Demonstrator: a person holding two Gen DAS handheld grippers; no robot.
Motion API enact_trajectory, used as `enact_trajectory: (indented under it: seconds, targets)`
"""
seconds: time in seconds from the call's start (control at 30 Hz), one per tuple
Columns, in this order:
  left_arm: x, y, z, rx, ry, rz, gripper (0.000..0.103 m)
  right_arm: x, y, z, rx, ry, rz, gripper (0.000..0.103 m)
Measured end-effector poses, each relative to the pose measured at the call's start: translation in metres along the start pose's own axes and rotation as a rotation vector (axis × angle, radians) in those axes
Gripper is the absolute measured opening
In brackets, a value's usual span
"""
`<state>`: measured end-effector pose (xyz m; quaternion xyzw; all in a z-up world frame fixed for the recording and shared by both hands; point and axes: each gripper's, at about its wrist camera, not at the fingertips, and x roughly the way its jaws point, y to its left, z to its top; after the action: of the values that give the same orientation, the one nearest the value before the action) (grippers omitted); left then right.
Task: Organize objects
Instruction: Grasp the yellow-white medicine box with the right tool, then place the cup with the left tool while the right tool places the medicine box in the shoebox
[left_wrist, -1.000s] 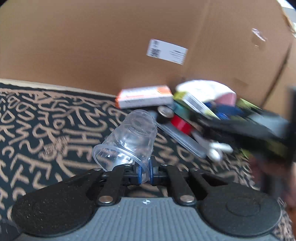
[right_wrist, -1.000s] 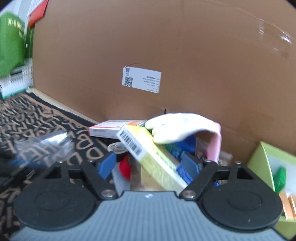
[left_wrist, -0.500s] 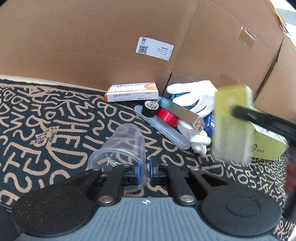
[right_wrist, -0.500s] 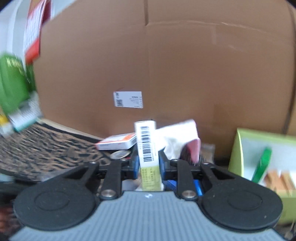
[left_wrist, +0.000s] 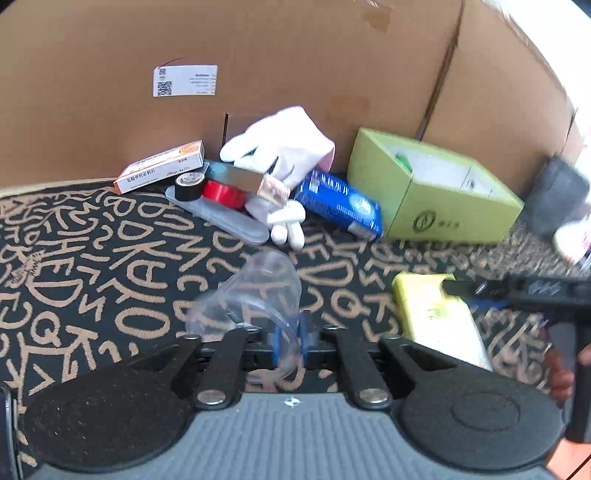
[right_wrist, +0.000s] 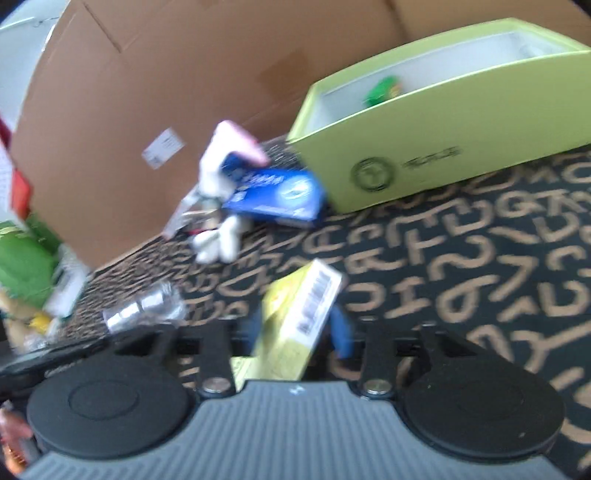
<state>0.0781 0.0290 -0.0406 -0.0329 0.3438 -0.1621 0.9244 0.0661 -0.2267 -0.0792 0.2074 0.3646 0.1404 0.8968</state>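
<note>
My left gripper (left_wrist: 290, 341) is shut on the rim of a clear plastic cup (left_wrist: 255, 295), held on its side just above the patterned mat. My right gripper (right_wrist: 297, 328) has its jaws spread around a yellow box (right_wrist: 295, 325) that lies tilted on the mat; the pads look apart from its sides. The yellow box also shows in the left wrist view (left_wrist: 436, 317), low at the right, with the right gripper (left_wrist: 476, 295) on it. The cup shows blurred in the right wrist view (right_wrist: 144, 308).
A pile lies against the cardboard wall (left_wrist: 258, 55): an orange-white medicine box (left_wrist: 160, 166), black tape (left_wrist: 189, 184), red tape (left_wrist: 223, 192), a white glove (left_wrist: 284, 155), a blue packet (left_wrist: 338, 203). An open green box (left_wrist: 432, 184) stands at the right.
My right gripper carried the yellow box from the pile down to the mat at the right and opened its jaws. My left gripper kept the cup and pulled back from the pile.
</note>
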Motion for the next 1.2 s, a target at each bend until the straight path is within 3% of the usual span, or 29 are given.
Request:
enact_trajectory:
  seconds: [0.03,0.1,0.13,0.27,0.37,0.47,0.57,0.63,0.67,0.7,0.77,0.9,1.07,1.2]
  targets:
    - [0.000,-0.002,-0.002,0.004,0.013,0.003,0.030,-0.005,0.004,-0.004,-0.025,-0.036,-0.047,0.086]
    - [-0.007,0.001,-0.005,-0.008,0.024,0.000,0.061,-0.012,0.015,-0.011,-0.114,-0.088,-0.109,0.089]
    - [-0.012,0.002,-0.006,-0.010,0.026,0.001,0.064,-0.013,0.019,-0.015,-0.151,-0.091,-0.130,0.093]
    - [-0.035,0.006,-0.002,0.026,0.004,0.035,0.066,-0.020,0.035,-0.031,-0.204,-0.044,-0.162,0.098]
    - [-0.044,0.010,0.013,0.032,-0.060,0.084,0.072,-0.011,0.043,-0.042,-0.213,0.019,-0.127,0.098]
    - [-0.032,0.004,0.027,0.076,-0.095,0.095,0.076,-0.001,0.061,-0.048,-0.298,-0.009,-0.185,0.098]
    - [-0.004,-0.005,0.034,0.153,-0.040,0.090,0.077,0.010,0.080,-0.056,-0.483,-0.058,-0.245,0.089]
    - [0.014,-0.008,0.033,0.187,0.015,0.073,0.077,0.010,0.085,-0.063,-0.589,-0.062,-0.221,0.082]
    - [0.021,-0.007,0.031,0.191,0.039,0.062,0.071,0.006,0.084,-0.065,-0.617,-0.051,-0.194,0.080]
    - [0.025,-0.005,0.028,0.188,0.065,0.040,0.053,0.003,0.082,-0.064,-0.623,-0.039,-0.173,0.076]
    - [0.024,0.001,0.023,0.142,0.084,0.030,0.053,-0.005,0.072,-0.061,-0.599,-0.014,-0.164,0.076]
    - [0.013,0.003,0.015,0.095,0.083,-0.003,0.057,-0.017,0.054,-0.054,-0.512,-0.003,-0.263,0.079]
    - [0.018,-0.007,0.014,0.155,0.085,0.057,0.064,-0.009,0.061,-0.052,-0.515,-0.019,-0.223,0.080]
    - [0.019,-0.005,0.013,0.163,0.095,0.053,0.066,0.002,0.063,-0.053,-0.544,-0.010,-0.233,0.080]
